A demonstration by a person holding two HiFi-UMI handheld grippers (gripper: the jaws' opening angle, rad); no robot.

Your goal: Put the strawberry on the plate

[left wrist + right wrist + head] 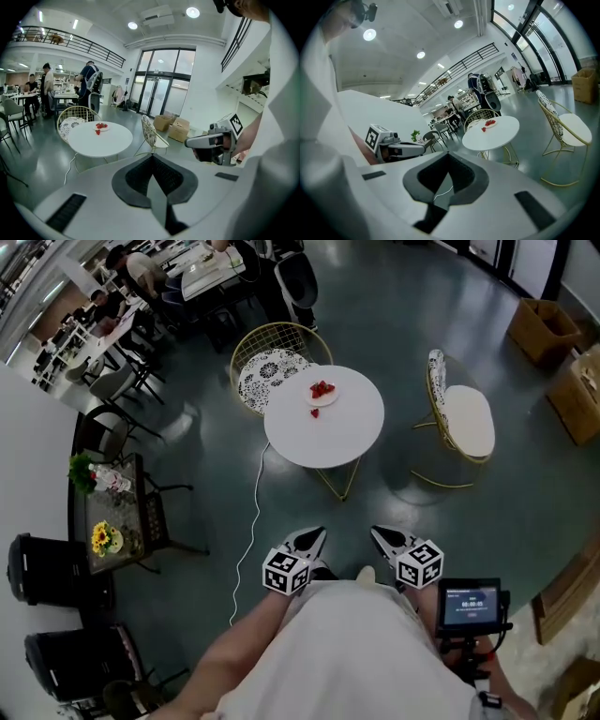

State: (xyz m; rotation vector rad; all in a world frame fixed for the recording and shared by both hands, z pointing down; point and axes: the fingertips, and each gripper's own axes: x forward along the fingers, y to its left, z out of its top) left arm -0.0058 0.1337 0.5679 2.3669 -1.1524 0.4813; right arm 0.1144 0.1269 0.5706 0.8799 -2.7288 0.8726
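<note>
Two tools, left gripper [315, 534] and right gripper [379, 533], both clenched on nothing, carried close to my body, presumably because the table [330, 435] is well apart; there the strawberry [314, 412] lies just beside the plate [331, 400].

No word or number I can read for certain, small screen [471, 604] by my right hand shows pale lines too small to make out, left cube [285, 572] on the left gripper [316, 534] and right cube [419, 563] on the right gripper [377, 532] carry black-and-white square patterns, no letters
</note>
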